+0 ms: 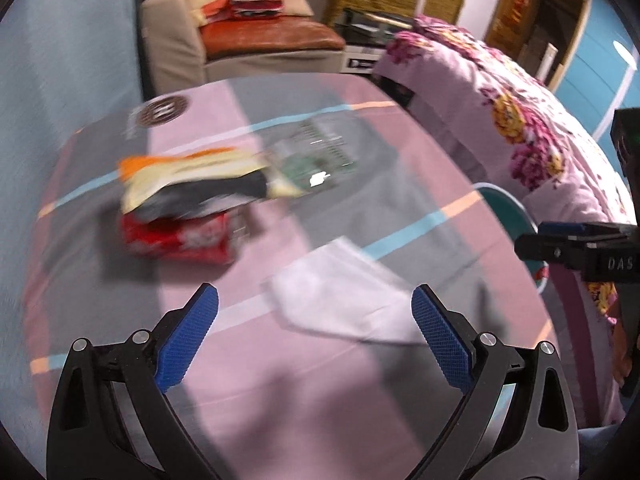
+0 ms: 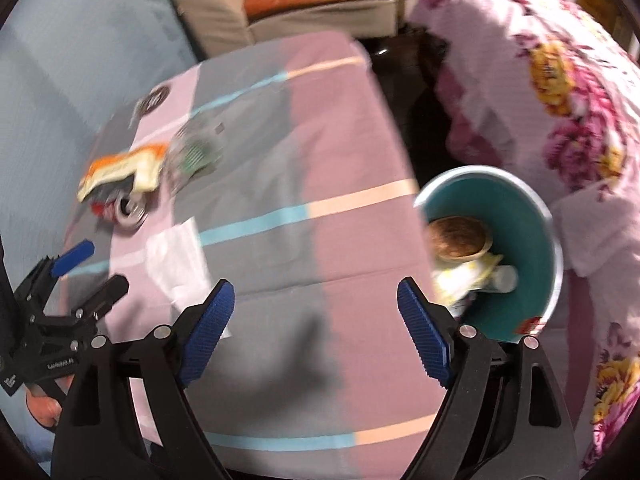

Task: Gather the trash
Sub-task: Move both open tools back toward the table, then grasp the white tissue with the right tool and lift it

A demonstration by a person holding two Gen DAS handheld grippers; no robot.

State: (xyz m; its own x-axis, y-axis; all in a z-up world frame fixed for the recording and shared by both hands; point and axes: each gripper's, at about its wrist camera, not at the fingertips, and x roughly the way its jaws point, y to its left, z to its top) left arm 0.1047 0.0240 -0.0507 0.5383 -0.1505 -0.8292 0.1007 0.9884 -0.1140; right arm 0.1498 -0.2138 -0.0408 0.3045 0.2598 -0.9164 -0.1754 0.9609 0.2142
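Left gripper (image 1: 315,330): we held it spread wide and empty, aimed at the white paper (image 1: 340,300) just ahead.
Right gripper (image 2: 316,326): also spread and empty, hovering beside the bin.
Trash pile: snack wrapper (image 1: 192,180), red can (image 1: 176,238) and clear plastic pack (image 1: 320,152) lay clustered on the striped tablecloth (image 2: 340,220).
Teal bin (image 2: 532,208): beside the table edge, already holding scraps, likely for short drops.

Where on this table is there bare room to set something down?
The near cloth, ahead of the right gripper, is bare, as is the middle strip between the tissue and the bin. The far left is crowded: wrappers, red can, clear bottle.
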